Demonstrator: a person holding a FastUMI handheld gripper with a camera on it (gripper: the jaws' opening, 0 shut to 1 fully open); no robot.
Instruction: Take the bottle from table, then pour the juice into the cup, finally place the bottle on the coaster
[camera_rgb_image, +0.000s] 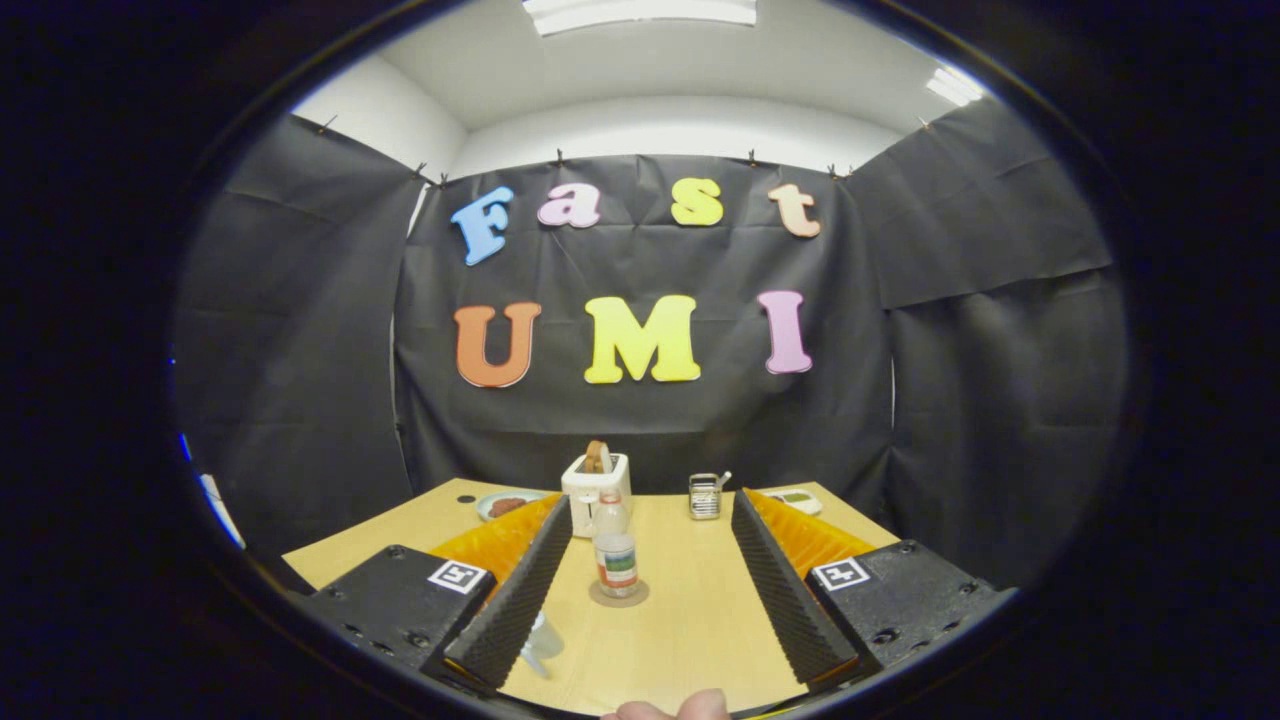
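With the claw (650, 590) spread wide and holding nothing, the bottle (614, 556) stands upright on the coaster (618, 596) at lower centre, so back straight off, keeping both fingers clear.

The gripper (650, 540) is built from two black, boxy carriages, one per finger. Each carriage (400, 600) has a matte top with small round screw holes along its edges, and a square white tag (457, 576) printed with a black pattern, stuck at its inner corner toward twelve o'clock. The right tag (840, 573) matches it. Each finger (515, 600) is a long wedge whose inner face is ribbed in fine ridges like foam. The fingers stand wide apart. At six o'clock a person's fingertips (668, 708) show.
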